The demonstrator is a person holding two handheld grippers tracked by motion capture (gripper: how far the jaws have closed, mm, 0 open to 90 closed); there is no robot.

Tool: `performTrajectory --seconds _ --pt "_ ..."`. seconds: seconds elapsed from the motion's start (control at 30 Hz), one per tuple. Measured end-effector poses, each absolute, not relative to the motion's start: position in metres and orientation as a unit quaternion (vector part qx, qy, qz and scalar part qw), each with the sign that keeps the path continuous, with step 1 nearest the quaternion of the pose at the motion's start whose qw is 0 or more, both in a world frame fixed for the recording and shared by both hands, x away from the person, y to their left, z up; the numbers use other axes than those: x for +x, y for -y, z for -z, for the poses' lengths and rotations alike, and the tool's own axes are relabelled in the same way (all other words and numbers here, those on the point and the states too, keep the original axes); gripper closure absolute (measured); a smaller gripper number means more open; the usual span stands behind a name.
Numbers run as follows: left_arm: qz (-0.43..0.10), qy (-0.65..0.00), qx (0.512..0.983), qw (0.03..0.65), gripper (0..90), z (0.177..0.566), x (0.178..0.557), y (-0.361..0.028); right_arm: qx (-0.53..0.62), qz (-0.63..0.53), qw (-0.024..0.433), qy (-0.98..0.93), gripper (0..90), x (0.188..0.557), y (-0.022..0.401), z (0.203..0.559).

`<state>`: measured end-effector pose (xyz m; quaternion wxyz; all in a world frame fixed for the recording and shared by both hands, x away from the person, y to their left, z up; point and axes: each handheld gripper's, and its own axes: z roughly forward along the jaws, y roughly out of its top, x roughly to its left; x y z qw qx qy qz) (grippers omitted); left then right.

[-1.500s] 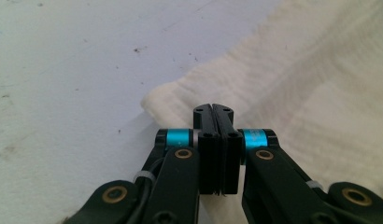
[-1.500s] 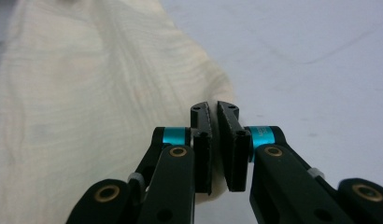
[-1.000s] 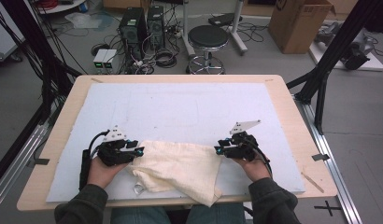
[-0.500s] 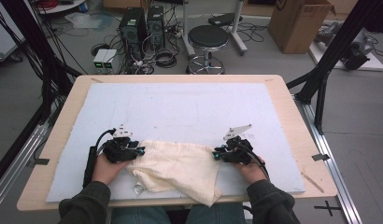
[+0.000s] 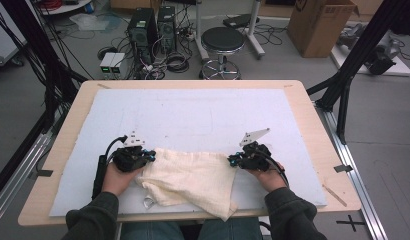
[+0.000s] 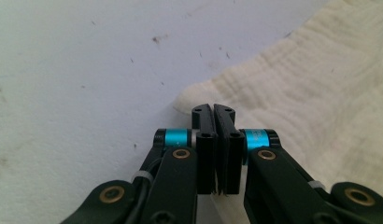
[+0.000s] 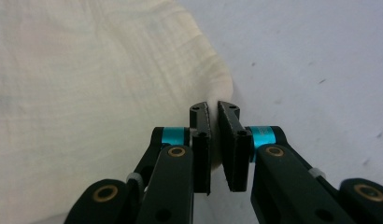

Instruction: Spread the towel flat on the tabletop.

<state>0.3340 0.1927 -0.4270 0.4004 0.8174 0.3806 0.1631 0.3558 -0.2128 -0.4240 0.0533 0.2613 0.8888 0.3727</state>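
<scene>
Cloth (image 5: 190,176) lies lower centre of the high view, long axis left-right. L gripper (image 5: 149,156) has just closed, pinching its upper-left corner; R gripper (image 5: 234,160) likewise pinches the upper-right corner, both equally near.

Far half of white mat (image 5: 203,112) bare; cloth (image 5: 190,177) spans near edge

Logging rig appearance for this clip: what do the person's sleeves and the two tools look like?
Both sleeves are dark green. Each tool, left and right, is black with cyan bands beside the jaws and brass-coloured pivot screws; the jaw pads are flat black blocks. A grey three-cornered plate tops each, and a black cable trails back.
</scene>
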Motion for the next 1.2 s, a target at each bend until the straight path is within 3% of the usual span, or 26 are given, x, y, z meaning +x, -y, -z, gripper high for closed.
performTrajectory --seconds 0.2,0.37,0.4,0.43,0.47,0.57,0.8,1.03,1.1,1.2 --pt "-0.177 -0.403 0.792 0.424 87.3 0.412 0.351 -0.196 0.256 -0.379 0.081 -0.886 83.9 0.379 0.215 0.401" --pt "-0.206 -0.435 0.754 0.446 87.3 0.391 0.395 -0.193 0.266 -0.373 0.12 -0.881 84.1 0.425 0.21 0.376" --pt "-0.222 -0.441 0.746 0.447 85.7 0.387 0.407 -0.19 0.277 -0.372 0.138 -0.875 82.1 0.441 0.21 0.37" --pt "-0.234 -0.456 0.74 0.435 76.5 0.384 0.418 -0.188 0.299 -0.37 0.154 -0.866 67.2 0.457 0.211 0.366" --pt "-0.232 -0.469 0.735 0.431 65.5 0.381 0.425 -0.189 0.319 -0.367 0.173 -0.856 61.6 0.47 0.212 0.361" --pt "-0.218 -0.464 0.727 0.457 64.9 0.38 0.426 -0.192 0.341 -0.394 0.177 -0.835 61.3 0.483 0.215 0.357" --pt "-0.199 -0.418 0.755 0.465 60.9 0.392 0.396 -0.195 0.313 -0.404 0.15 -0.847 56.6 0.46 0.215 0.374" --pt "-0.181 -0.368 0.779 0.474 54.6 0.398 0.354 -0.199 0.278 -0.414 0.108 -0.86 49.6 0.414 0.216 0.38" --pt "-0.183 -0.355 0.779 0.483 53.4 0.4 0.34 -0.2 0.26 -0.431 0.12 -0.856 51.8 0.397 0.217 0.378" --pt "-0.175 -0.345 0.781 0.491 53.0 0.403 0.323 -0.202 0.254 -0.446 0.101 -0.852 50.5 0.378 0.22 0.38"
